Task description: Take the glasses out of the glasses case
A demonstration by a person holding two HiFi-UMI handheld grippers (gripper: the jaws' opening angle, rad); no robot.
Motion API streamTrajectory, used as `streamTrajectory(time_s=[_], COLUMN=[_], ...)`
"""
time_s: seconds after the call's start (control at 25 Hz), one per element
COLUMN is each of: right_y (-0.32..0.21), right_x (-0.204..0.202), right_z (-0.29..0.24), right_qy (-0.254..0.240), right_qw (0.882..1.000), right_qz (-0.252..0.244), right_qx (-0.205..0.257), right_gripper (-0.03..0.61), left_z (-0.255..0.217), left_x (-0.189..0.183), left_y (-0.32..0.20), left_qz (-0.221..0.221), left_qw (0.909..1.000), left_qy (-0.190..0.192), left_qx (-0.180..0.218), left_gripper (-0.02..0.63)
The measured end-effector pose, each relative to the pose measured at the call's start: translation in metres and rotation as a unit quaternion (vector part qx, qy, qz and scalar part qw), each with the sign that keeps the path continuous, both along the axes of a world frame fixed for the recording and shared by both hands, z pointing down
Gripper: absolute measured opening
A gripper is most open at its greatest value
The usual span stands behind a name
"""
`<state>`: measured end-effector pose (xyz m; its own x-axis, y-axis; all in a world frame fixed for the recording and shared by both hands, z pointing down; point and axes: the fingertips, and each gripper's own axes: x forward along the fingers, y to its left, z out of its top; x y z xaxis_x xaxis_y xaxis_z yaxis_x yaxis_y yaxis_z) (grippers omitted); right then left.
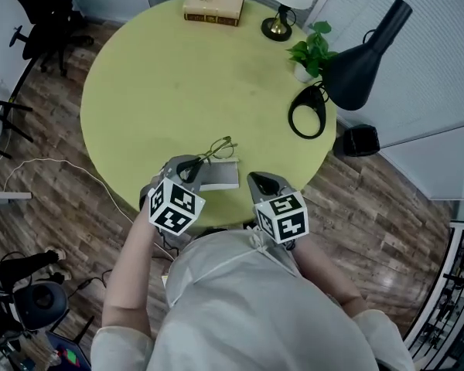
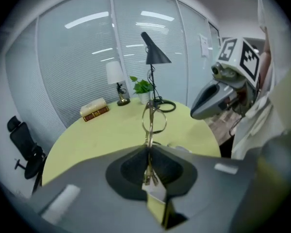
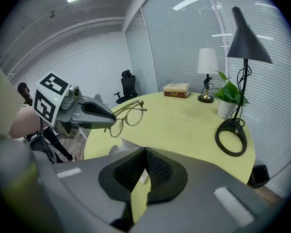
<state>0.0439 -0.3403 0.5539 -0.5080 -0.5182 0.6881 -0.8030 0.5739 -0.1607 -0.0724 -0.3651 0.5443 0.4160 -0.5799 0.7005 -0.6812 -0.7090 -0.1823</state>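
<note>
Thin gold-rimmed glasses (image 1: 221, 148) hang in the air above the near edge of the round yellow-green table (image 1: 155, 91). My left gripper (image 1: 195, 165) is shut on one side of the frame. In the left gripper view the glasses (image 2: 153, 119) stick straight out from the closed left gripper (image 2: 149, 147). The pale grey glasses case (image 1: 221, 175) lies flat on the table just below them. My right gripper (image 1: 254, 179) hovers right of the case, shut and empty (image 3: 145, 151). The right gripper view shows the left gripper (image 3: 105, 120) with the glasses (image 3: 127, 116).
At the table's far side are a tan book (image 1: 214, 5), a white-shaded lamp (image 1: 288, 2), a small potted plant (image 1: 312, 52) and a black desk lamp (image 1: 361, 62) with a ring base (image 1: 307, 112). A black office chair (image 1: 46, 14) stands on the wooden floor, left.
</note>
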Motion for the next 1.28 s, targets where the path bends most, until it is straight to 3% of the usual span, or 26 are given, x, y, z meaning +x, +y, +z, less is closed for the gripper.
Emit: streamTrajectory(time_s=[0.12, 0.28, 0.56, 0.72, 0.88, 1.28], right_y=[-0.009, -0.019, -0.022, -0.022, -0.015, -0.005], right_x=[-0.008, -0.02, -0.038, -0.044, -0.05, -0.053], right_z=[-0.017, -0.043, -0.093, -0.114, -0.123, -0.124], right_qy=[-0.016, -0.036, -0.096, -0.1, -0.1, -0.079], right_qw=[1.0, 0.998, 0.986, 0.981, 0.979, 0.978], right_qz=[-0.006, -0.016, -0.016, -0.011, -0.012, -0.025], right_qx=[0.021, 0.058, 0.133, 0.164, 0.178, 0.19], right_gripper=[0.0, 0.0, -0.002, 0.0, 0.0, -0.002], left_z=[-0.03, -0.07, -0.129, -0.144, -0.149, -0.147], left_x=[-0.009, -0.026, -0.058, -0.069, -0.069, -0.073], left_y=[-0.008, -0.011, 0.001, 0.012, 0.018, 0.023], left_qz=[-0.075, -0.153, -0.258, -0.294, -0.294, -0.3], left_qw=[0.9943, 0.9748, 0.9217, 0.8936, 0.8862, 0.8809], left_qy=[0.07, 0.137, 0.224, 0.269, 0.285, 0.301], left_qx=[0.03, 0.087, 0.183, 0.207, 0.216, 0.208], left_gripper=[0.021, 0.021, 0.021, 0.021, 0.021, 0.021])
